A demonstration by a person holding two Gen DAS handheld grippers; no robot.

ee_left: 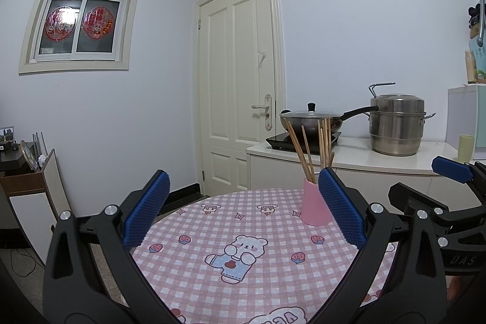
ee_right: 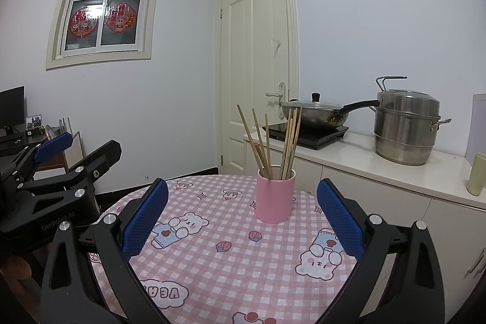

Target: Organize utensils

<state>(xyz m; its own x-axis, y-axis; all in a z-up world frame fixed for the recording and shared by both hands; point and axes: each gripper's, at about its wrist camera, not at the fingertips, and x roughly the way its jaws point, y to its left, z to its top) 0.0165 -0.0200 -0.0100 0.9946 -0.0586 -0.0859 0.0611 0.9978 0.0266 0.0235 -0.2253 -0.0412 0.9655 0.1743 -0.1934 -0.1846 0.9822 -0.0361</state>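
A pink cup (ee_right: 275,196) stands upright on the round table with the pink checked cloth (ee_right: 231,257), toward its far side. Several wooden chopsticks (ee_right: 267,141) stand in it, fanned out. In the left wrist view the same cup (ee_left: 313,204) is partly hidden behind my left gripper's right finger, with the chopsticks (ee_left: 309,148) rising above. My left gripper (ee_left: 243,202) is open and holds nothing, short of the cup. My right gripper (ee_right: 243,211) is open too, empty, with the cup ahead between its fingers. Each gripper shows at the edge of the other's view.
Behind the table runs a white counter (ee_right: 379,163) with a lidded wok (ee_right: 316,113) on an induction hob, a steel steamer pot (ee_right: 407,128) and a pale green cup (ee_right: 477,178). A closed cream door (ee_right: 258,75) stands at the back. A low cabinet (ee_left: 33,196) is at left.
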